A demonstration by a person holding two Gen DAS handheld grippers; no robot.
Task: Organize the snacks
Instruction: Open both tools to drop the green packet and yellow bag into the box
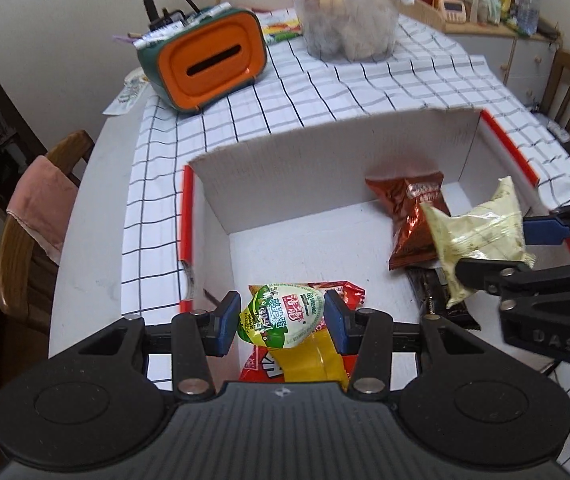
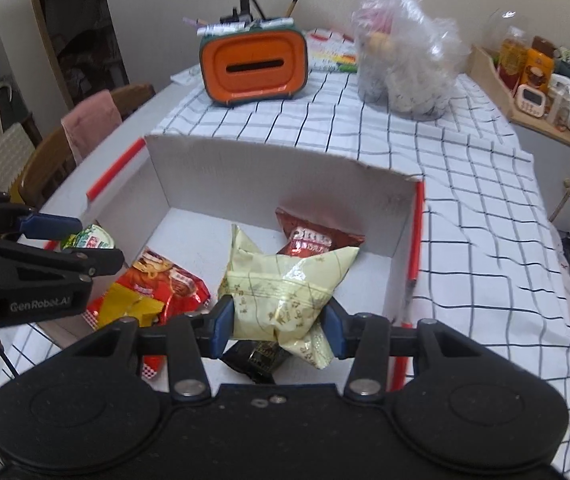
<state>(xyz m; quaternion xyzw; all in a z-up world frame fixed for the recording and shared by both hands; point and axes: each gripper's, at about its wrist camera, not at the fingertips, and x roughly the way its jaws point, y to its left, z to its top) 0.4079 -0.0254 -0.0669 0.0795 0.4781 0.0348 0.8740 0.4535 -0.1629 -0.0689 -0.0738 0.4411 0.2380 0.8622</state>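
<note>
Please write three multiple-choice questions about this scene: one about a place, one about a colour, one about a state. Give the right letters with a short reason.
1. Where does the brown snack bag lie?
A. in the white box
B. on a chair
C. beside the lamp

2. What colour is the front of the tissue box?
A. blue
B. orange
C. white

3. What is the right gripper doing?
A. gaping with nothing in it
B. holding a pale yellow packet
C. holding a pen

Answers: 1 A, it rests on the box floor; 2 B, the slotted face is orange; 3 B, the packet sits between the pads.
</note>
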